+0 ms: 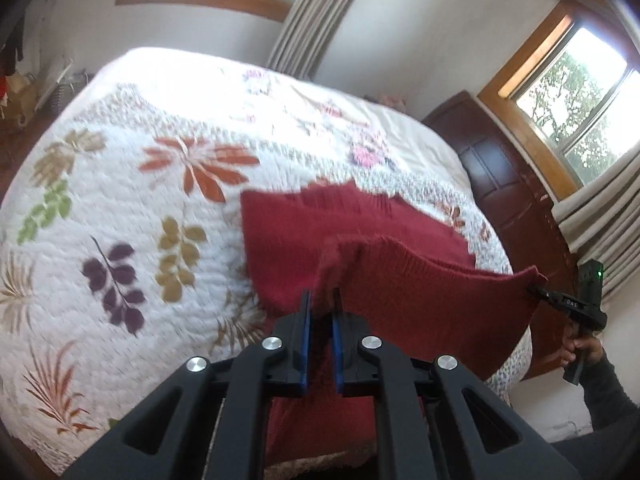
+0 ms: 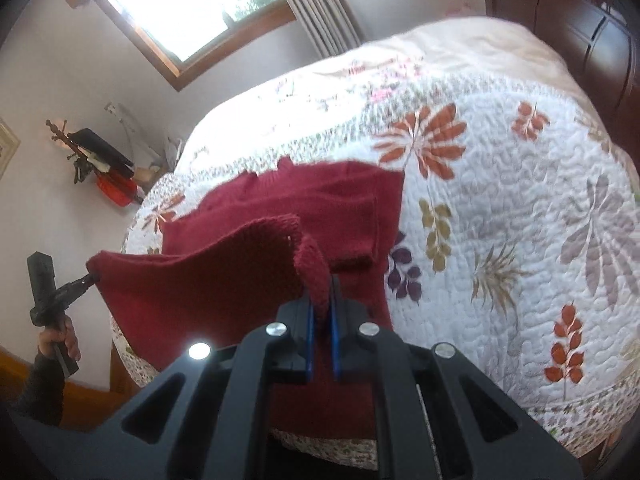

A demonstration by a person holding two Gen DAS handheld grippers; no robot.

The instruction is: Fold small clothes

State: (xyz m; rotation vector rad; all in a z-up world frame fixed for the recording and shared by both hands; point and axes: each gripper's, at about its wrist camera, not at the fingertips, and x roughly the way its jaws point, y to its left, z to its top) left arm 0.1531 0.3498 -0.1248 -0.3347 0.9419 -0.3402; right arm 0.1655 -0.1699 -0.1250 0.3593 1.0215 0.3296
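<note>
Two grippers, left gripper (image 1: 322, 294) and right gripper (image 2: 322, 282), jaws clamped on one red sweater (image 1: 420, 280) above one quilt (image 1: 120, 184).

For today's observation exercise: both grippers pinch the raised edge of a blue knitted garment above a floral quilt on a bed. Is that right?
Not quite: the garment is dark red, not blue, as both wrist views show. The rest holds: the left gripper and right gripper each pinch its raised edge above the floral quilt on the bed.

faint "DAS", perhaps, on right hand-held gripper (image 1: 538, 293)
</note>
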